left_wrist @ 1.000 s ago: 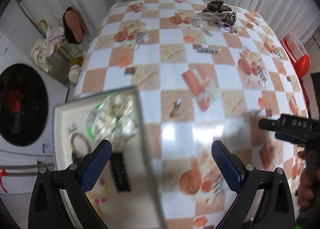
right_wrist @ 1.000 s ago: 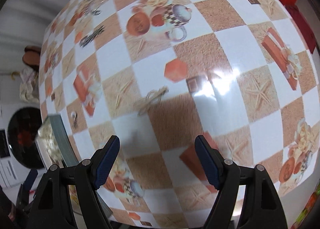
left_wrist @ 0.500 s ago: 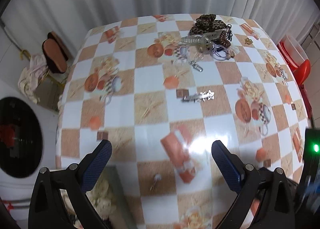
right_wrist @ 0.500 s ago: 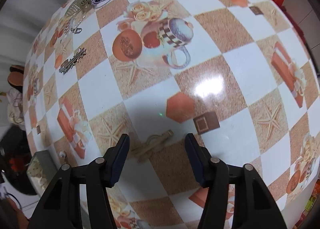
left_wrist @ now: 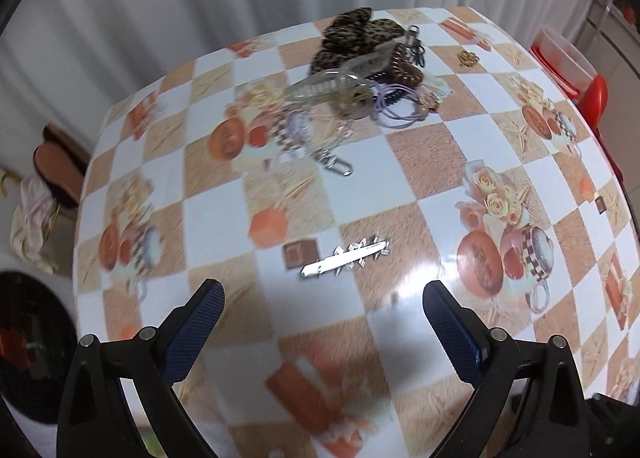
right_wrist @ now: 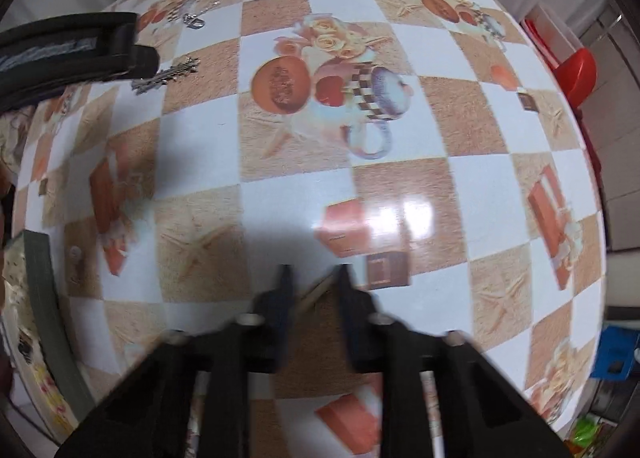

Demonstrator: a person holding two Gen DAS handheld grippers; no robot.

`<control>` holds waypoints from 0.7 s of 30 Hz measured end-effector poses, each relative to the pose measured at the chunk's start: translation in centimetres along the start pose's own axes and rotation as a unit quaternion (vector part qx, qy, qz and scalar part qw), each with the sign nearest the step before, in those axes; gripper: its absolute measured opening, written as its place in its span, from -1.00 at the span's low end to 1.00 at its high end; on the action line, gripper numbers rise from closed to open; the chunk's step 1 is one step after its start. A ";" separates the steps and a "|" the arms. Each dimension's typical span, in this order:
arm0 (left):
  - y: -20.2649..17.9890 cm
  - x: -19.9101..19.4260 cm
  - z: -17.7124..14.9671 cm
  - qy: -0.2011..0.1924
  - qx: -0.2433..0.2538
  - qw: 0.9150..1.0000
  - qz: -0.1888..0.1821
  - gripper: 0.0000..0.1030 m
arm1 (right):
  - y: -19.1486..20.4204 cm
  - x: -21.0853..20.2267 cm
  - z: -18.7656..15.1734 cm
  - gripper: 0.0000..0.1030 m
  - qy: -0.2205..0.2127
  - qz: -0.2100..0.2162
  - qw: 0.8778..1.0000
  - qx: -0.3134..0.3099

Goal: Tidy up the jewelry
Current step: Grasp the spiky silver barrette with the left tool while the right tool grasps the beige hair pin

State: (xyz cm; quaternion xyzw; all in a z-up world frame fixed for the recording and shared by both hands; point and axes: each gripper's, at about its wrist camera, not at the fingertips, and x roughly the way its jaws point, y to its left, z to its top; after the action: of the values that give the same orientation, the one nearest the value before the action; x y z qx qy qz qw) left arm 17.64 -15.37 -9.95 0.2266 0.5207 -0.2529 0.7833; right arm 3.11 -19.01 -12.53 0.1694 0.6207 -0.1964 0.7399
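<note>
A thin gold hair clip lies low on the checked tablecloth, and the right gripper has its two black fingers pressed in close on both sides of it, pinching it. Only a short tan piece of the clip shows between the fingers.

Farther up the table lies a silver hair clip with little stars on it. It sits alone on a white square, just ahead of the left gripper. That gripper has its blue fingers spread wide apart and holds nothing. It hangs over the cloth.

At the far end of the table there is a pile of jewelry: a spotted brown scrunchie, a clear hair claw, purple hair ties, brown beads and a silver chain with a clasp. A small gold piece lies by itself near the pile.

At the left edge of the right camera's view stands a tray with a green rim, with some small things in it, too blurry to name.
</note>
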 end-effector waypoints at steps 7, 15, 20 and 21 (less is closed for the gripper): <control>-1.1 3.7 1.1 0.027 0.037 0.999 -0.006 0.58 | -1.0 0.0 -0.4 -0.83 0.006 0.034 0.999 -0.013; -2.1 3.6 0.9 0.041 0.055 0.996 -0.055 -0.57 | -3.0 0.2 0.1 -0.83 0.007 0.056 0.998 -0.019; -2.6 3.1 0.1 0.041 0.036 0.997 -0.061 -0.71 | -4.9 0.1 0.5 -0.82 0.010 0.085 0.996 -0.009; -2.5 3.0 -0.1 0.042 0.025 0.997 -0.065 -0.71 | -5.4 0.1 0.5 -0.80 0.011 0.092 0.996 -0.003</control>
State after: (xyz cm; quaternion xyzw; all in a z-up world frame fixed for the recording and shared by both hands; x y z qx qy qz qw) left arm 16.99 -17.70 -13.00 0.2224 0.5603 -0.3067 0.7366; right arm 0.84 -23.97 -12.55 0.2257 0.6114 -0.1234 0.7484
